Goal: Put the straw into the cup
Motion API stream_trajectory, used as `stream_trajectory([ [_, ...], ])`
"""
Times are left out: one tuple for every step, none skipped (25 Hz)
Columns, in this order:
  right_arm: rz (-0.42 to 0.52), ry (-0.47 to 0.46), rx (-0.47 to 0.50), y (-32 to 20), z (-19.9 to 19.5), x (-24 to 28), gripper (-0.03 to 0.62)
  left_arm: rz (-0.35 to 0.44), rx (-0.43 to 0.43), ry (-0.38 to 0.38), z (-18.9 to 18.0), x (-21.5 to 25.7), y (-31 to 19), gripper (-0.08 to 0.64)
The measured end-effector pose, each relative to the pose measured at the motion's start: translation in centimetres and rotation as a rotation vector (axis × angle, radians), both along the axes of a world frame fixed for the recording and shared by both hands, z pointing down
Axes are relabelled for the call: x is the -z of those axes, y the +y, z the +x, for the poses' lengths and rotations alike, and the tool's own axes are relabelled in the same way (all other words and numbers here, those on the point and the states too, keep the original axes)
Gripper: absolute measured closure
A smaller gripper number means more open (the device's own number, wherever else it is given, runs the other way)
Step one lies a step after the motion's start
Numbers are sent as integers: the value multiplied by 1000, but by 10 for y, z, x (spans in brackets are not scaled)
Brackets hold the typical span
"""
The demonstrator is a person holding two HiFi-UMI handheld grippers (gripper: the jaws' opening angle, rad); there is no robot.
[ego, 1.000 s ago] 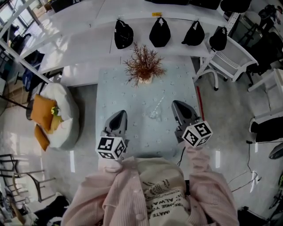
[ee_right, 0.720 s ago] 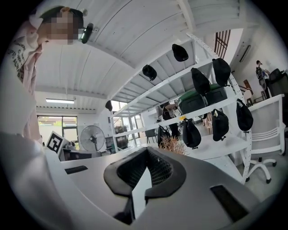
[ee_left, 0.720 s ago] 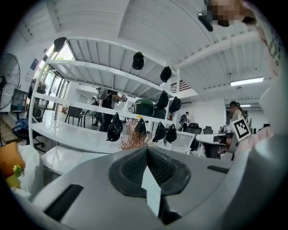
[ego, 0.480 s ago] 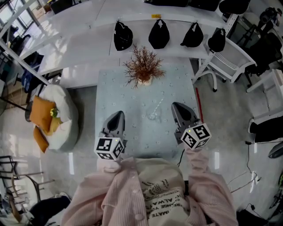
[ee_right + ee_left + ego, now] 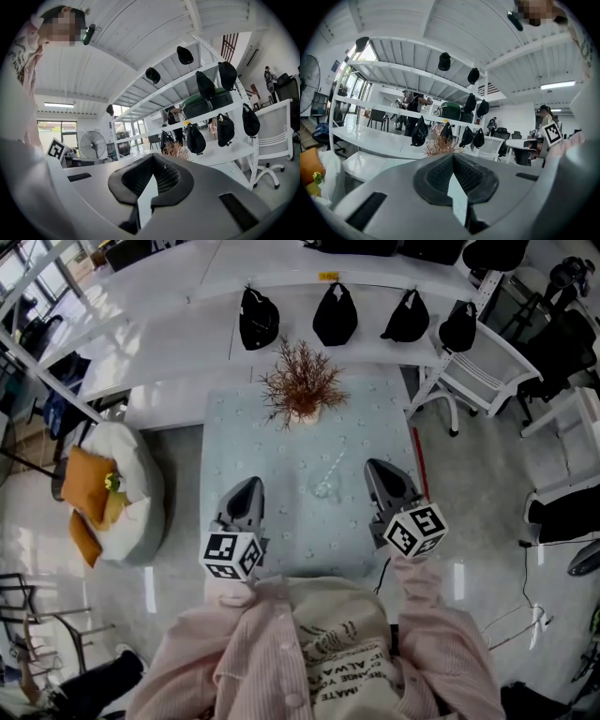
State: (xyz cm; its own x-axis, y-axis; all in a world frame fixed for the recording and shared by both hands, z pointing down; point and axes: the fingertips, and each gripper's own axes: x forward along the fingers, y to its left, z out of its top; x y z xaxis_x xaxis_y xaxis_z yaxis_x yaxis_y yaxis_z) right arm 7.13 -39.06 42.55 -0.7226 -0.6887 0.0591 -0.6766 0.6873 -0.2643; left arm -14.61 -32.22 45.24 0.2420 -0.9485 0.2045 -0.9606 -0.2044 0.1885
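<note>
**A pale table with three things on it**

We see a rectangular table, its top pale blue-green and dotted with small marks in regular rows. At the middle of its far edge stands a dried plant with reddish-brown twigs, set in a small pale pot. Nearer us, a little right of centre, sits a clear cup. A thin clear straw slants away from it towards the far right; we cannot tell whether the two touch.

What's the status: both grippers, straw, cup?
Left gripper and right gripper shut, empty. Straw at clear cup, between them; in or beside, can't tell. Nothing blocks the approach.
</note>
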Motion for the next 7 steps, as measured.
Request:
stream_trajectory([
  [-3, -1, -1, 0, 1, 0, 592, -1, 0, 0, 1, 0, 0, 561],
  [-5, -3, -2, -1, 1, 0, 592, -2, -1, 0, 1, 0, -1, 560],
  [-6, -5, -4, -1, 2, -1, 592, -3, -1, 0, 1, 0, -1, 561],
  [-7, -6, -5, -2, 2, -1, 592, -4, -1, 0, 2, 0, -2, 560],
  [-6, -7, -6, -3, 3, -1, 592, -4, -2, 0, 2, -1, -3, 561],
  [-6, -7, -7, -4, 3, -1, 592, -5, -1, 0, 2, -1, -3, 561],
  [-6, -7, -8, -5, 3, -2, 592, -5, -1, 0, 3, -1, -4, 560],
])
